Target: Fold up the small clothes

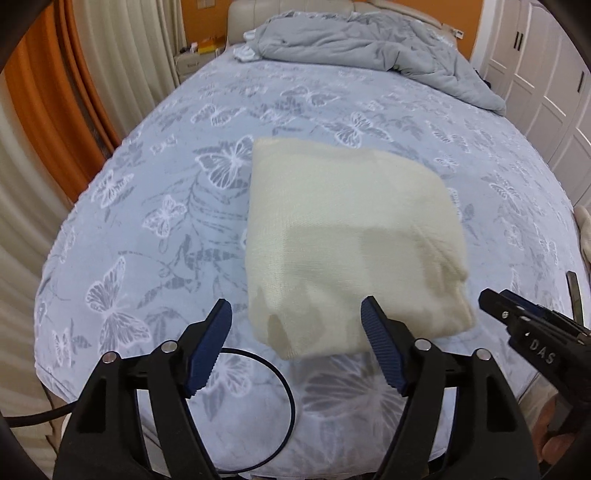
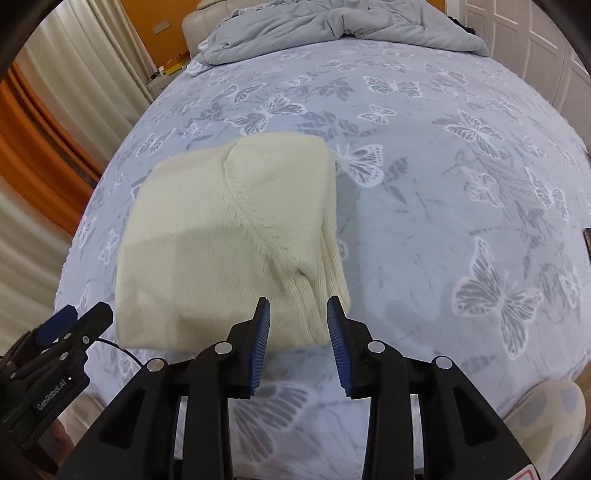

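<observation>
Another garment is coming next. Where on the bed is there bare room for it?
Bare sheet lies right of the folded cream sweater, and between it and the grey duvet. Crowded: the near edge, with both claws and a black cable.

- Bed spread with a pale blue butterfly-print cover.
- Folded cream knit garment lying near the foot end.
- Crumpled grey duvet heaped by the headboard.
- Thin black cable loop at the near edge.
</observation>
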A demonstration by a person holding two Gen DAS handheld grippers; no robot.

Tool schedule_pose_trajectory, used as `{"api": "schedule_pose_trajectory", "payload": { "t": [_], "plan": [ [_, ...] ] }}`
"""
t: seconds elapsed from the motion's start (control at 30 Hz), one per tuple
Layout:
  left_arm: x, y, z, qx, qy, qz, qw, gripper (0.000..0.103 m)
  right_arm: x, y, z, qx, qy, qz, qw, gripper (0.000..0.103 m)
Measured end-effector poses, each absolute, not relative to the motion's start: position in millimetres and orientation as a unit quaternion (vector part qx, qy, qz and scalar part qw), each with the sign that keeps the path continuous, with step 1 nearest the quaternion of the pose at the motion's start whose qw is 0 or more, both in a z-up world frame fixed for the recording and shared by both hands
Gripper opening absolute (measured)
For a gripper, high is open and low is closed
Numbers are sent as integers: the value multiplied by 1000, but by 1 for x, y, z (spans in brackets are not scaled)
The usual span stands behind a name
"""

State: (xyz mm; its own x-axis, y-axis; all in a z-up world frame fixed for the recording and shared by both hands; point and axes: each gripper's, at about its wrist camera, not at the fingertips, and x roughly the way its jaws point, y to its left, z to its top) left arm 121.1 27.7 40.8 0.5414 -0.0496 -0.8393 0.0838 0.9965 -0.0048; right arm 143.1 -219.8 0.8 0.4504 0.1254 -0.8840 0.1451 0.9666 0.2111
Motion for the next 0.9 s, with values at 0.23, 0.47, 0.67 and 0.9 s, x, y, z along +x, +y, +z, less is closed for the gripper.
{"api": "schedule_pose_trajectory", "payload": {
  "t": [0.23, 0.47, 0.67, 0.9],
  "plan": [
    [108, 17, 60, 38, 440, -16, 897, 87, 124, -210, 17, 107, 507, 5, 855, 41],
    [106, 12, 64, 41, 434, 2, 900, 89, 114, -205, 19, 102, 507, 7, 856, 44],
    [103, 22, 67, 2, 454, -16, 891, 95, 113, -206, 15, 103, 510, 13, 854, 54],
    [110, 103, 25, -165, 517, 3, 840, 94, 138, -231, -24, 123, 558, 21, 820, 60]
  ]
}}
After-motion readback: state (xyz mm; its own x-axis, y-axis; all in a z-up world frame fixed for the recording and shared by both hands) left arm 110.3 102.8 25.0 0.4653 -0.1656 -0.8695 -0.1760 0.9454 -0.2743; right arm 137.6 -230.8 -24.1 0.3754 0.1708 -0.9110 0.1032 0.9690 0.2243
